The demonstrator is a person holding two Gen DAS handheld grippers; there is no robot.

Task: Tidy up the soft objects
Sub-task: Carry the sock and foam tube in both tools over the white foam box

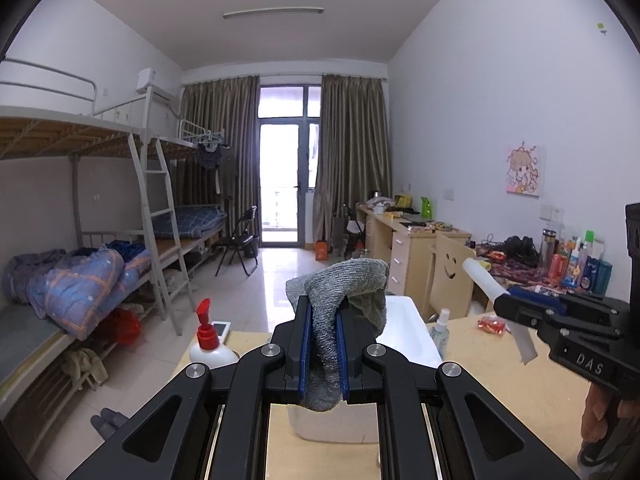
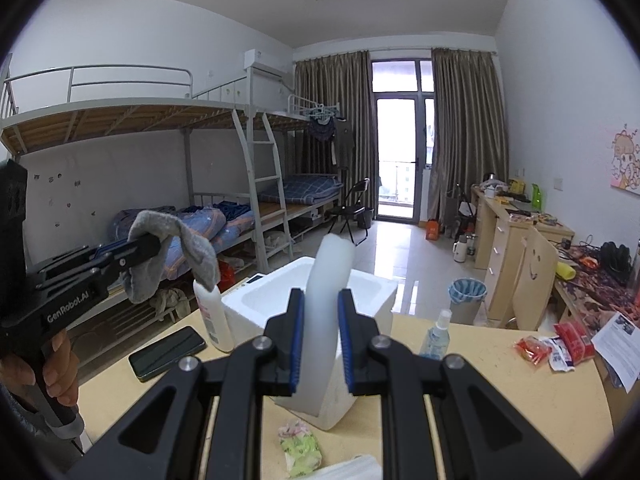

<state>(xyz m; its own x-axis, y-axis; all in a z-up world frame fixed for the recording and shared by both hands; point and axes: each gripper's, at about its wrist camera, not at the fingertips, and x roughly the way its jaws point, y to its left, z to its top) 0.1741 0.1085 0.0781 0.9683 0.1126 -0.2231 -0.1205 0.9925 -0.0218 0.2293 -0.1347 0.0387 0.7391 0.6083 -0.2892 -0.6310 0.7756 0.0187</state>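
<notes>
Your left gripper (image 1: 323, 344) is clamped on a grey knitted sock (image 1: 340, 292), blue pads pressing it from both sides with the jaws nearly together; the top of the sock flops over past the fingertips and the rest hangs down between the fingers. From the right wrist view you can see that same sock draped over the left tool, up in the air above the edge of the table (image 2: 480, 380) and just beside the lotion bottle (image 2: 212, 316). Your right gripper (image 2: 319, 340) is pinching a white foam strip (image 2: 326, 304), jaws a bit wider apart than the left ones, strip standing up and curling forward at the top. Both things are held above the tabletop, not resting on anything. As for containers: there's a white foam box (image 2: 360, 292) on the table right ahead of both grippers, open at the top, and the part of the inside I can see looks bare white, though the foam strip blocks some of it. Behind the table, on the floor, a bin with a blue liner (image 2: 467, 292), can't tell what's in it. A small spray bottle (image 2: 436, 334) stands just to the right of the box, a dark phone (image 2: 166, 354) lies flat to its left, and red snack packets (image 2: 560, 344) sit further right.
</notes>
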